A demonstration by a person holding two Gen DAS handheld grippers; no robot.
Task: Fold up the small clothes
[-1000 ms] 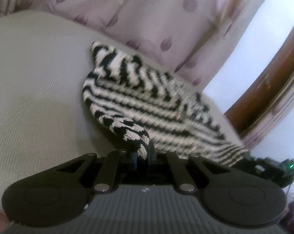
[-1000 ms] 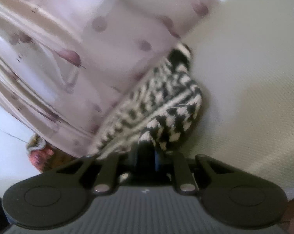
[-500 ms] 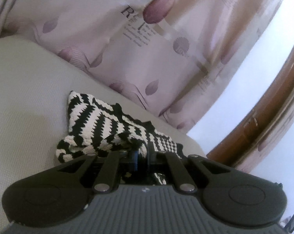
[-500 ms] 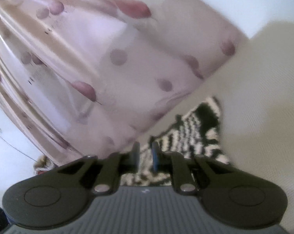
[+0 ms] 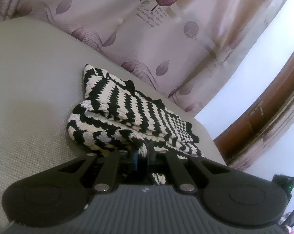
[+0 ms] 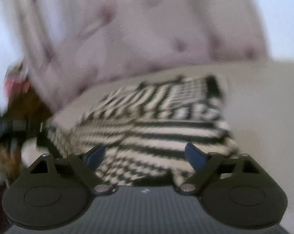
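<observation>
Striped knit garment (image 5: 127, 115), folded, long axis toward curtain (image 5: 166, 44); left gripper (image 5: 142, 152) jaws pinching its near edge, right gripper (image 6: 145, 156) jaws opening, empty.

Black-and-white striped knit garment (image 5: 127, 117) folded in layers, lying on beige surface.

One black-and-white striped knit garment (image 5: 127, 113), folded in layers. One beige surface (image 5: 29, 81) under it. One leaf-print curtain (image 5: 147, 29) behind. Two grippers: left gripper (image 5: 142, 152), right gripper (image 6: 145, 154).
</observation>
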